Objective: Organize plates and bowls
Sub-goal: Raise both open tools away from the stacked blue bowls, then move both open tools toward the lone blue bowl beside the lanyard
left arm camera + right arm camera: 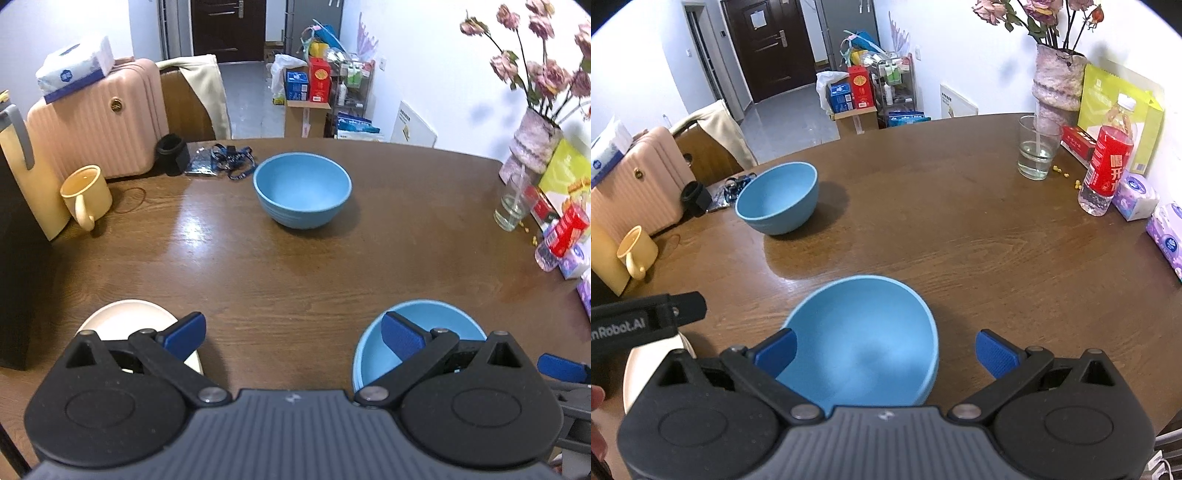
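A blue bowl (302,194) stands upright far out on the brown table; it also shows in the right wrist view (777,201). A second blue bowl (862,343) sits near the front edge, right under my open right gripper (885,352); it also shows in the left wrist view (436,317). A cream plate (125,317) lies at the front left, partly under my left fingers; its edge shows in the right wrist view (635,363). My left gripper (293,338) is open and empty above bare table between the plate and the near bowl.
At the left stand a yellow mug (86,195), a pink suitcase (99,122) and a black lanyard bundle (221,160). At the right stand a water glass (1036,149), a flower vase (1058,83), a red-labelled bottle (1106,170) and tissue packs (1137,195).
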A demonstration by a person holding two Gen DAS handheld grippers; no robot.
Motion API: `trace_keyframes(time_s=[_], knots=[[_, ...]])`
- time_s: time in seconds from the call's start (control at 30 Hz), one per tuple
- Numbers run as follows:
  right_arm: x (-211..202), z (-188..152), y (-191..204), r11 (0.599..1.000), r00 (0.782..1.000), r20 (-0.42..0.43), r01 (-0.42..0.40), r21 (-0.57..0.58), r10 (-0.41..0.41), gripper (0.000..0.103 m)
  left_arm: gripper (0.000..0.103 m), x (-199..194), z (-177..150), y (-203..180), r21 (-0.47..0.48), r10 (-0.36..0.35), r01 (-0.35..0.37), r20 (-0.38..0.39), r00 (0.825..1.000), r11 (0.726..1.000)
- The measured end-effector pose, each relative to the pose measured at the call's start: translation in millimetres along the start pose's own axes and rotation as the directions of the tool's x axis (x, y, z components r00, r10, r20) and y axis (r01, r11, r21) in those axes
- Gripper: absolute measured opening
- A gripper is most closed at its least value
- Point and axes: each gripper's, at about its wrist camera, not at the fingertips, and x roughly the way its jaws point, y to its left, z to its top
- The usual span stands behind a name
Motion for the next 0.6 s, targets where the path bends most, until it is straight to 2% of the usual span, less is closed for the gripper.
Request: trace_keyframes(time_s=[0.33,0.6], knots=[[14,26,24,0.998,1.0,-0.011,0.002,0.065,-0.001,0.103,0.103,5,38,28,-0.005,0.023,-0.023,0.005,1.0,1.0],[28,57,41,0.993,1.0,-0.004,0.015,0.113,-0.015,0.103,0.103,21,74,48,-0.002,0.007,-0.007,0.013,1.0,1.0]])
